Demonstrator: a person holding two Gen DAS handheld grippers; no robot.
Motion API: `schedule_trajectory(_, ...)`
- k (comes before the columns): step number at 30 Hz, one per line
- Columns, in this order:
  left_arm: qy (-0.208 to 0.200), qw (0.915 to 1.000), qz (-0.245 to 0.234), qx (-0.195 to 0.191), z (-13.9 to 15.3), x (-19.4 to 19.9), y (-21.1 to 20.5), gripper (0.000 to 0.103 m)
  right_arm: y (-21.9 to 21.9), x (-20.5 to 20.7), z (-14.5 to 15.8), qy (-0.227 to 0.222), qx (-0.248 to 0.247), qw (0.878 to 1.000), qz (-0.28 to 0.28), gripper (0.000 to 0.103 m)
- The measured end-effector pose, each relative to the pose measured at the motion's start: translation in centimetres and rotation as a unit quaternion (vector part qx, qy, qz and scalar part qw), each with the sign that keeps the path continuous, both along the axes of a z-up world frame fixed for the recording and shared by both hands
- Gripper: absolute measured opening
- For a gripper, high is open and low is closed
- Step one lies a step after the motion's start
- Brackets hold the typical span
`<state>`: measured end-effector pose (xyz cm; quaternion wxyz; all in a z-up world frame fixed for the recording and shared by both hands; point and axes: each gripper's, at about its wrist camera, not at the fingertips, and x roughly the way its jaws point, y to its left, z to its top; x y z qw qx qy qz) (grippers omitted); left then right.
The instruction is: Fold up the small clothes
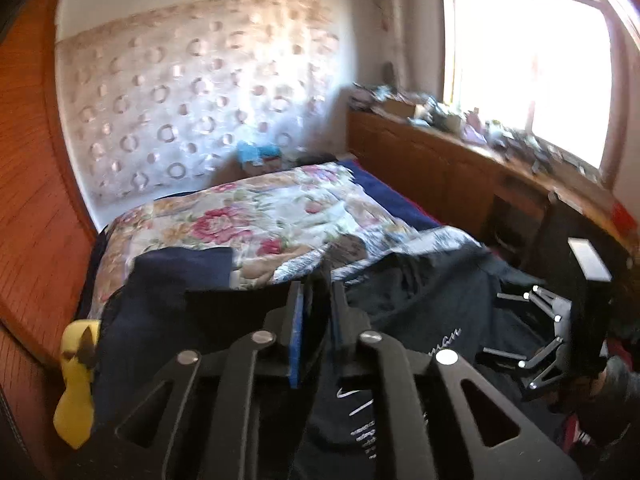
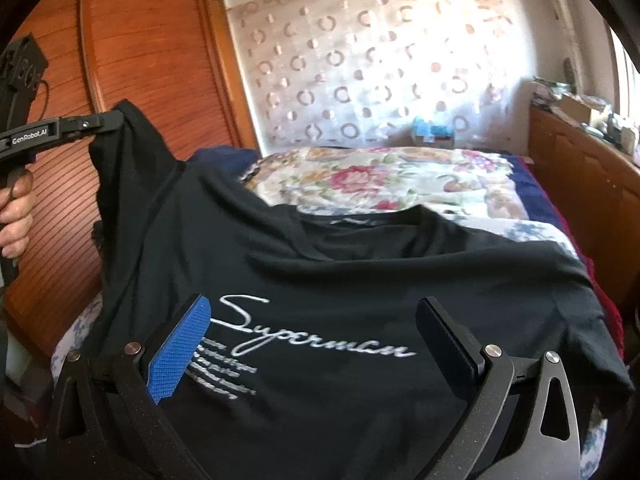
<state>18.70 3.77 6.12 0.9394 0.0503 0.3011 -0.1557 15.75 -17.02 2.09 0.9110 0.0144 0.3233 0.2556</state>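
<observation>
A black T-shirt (image 2: 340,272) with white "Superman" script lies front-up on the bed, its collar toward the headboard. My left gripper (image 1: 316,304) is shut on the shirt's fabric (image 1: 420,292) and holds its left sleeve corner lifted above the bed; it also shows in the right wrist view (image 2: 114,118), pinching the raised cloth. My right gripper (image 2: 316,328) is open, its blue pad (image 2: 180,352) and dark pad (image 2: 448,344) spread over the shirt's lower chest print. It shows in the left wrist view (image 1: 520,332) at the right.
A floral quilt (image 2: 380,180) covers the far bed. A wooden wardrobe (image 2: 152,60) stands at left. A wooden cabinet (image 1: 440,164) with clutter runs under the window at right. A yellow object (image 1: 76,384) and dark blue cloth (image 1: 180,272) lie at the left.
</observation>
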Motion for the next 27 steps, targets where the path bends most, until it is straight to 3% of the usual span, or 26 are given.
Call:
schedule_trajectory(4,0.008,0.9998,-0.001,0.017,-0.7,0.3,-0.5,0.035,-1.2,-0.3,0.1,0.003,0.000,1.000,-0.014,0.103)
schedule_trajectory(10,0.019,0.9991,0.030,0.024,-2.5,-0.6,1.3,0.052,-1.6,-0.3,-0.3,0.012,-0.009,1.000,-0.015,0.103)
schedule_trajectory(15,0.031,0.9976,0.059,0.019,-4.6,-1.8,3.7,0.054,-0.5,-0.2,-0.8,0.022,-0.008,1.000,0.003,0.101)
schedule_trajectory(23,0.027,0.9960,0.084,-0.013,-5.9,-4.6,7.3,0.055,5.2,1.0,-0.7,0.037,-0.011,0.996,0.079,0.074)
schedule_trajectory(27,0.021,0.9946,0.099,-0.021,-6.1,-5.7,8.8,0.055,9.4,2.3,-0.7,0.050,-0.007,0.991,0.125,0.070)
